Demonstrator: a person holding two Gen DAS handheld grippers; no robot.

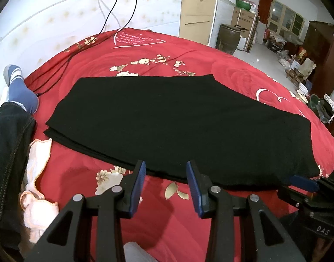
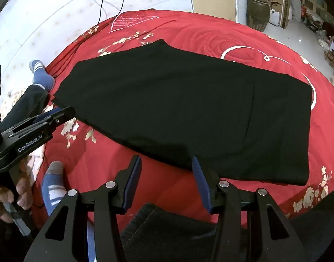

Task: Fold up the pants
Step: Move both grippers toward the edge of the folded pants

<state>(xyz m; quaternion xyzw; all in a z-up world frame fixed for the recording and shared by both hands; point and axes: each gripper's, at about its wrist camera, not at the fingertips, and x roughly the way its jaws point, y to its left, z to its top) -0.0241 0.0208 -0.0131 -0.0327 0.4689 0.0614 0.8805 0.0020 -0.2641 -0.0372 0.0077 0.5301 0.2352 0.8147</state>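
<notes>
The black pants point(image 1: 178, 120) lie folded flat, in layers, across a red bedspread point(image 1: 188, 56). My left gripper point(image 1: 166, 168) hovers at their near edge, open, with nothing between its blue pads. In the right wrist view the pants point(image 2: 178, 100) show a pocket seam on the right side. My right gripper point(image 2: 166, 163) is open too, over the near edge with its right fingertip just above the cloth. Each view catches the other gripper: the right gripper point(image 1: 304, 183) by the pants' near right corner, the left gripper point(image 2: 58, 114) by their left end, held by a hand point(image 2: 14, 196).
A person's legs in dark jeans point(image 1: 7, 152) and blue striped socks point(image 1: 21, 91) rest on the bed's left side. A pale cloth point(image 1: 36, 174) lies beside them. Black cables point(image 1: 64, 65) trail over the far left. Past the bed's right edge are a brown jar point(image 1: 229, 37) and boxes.
</notes>
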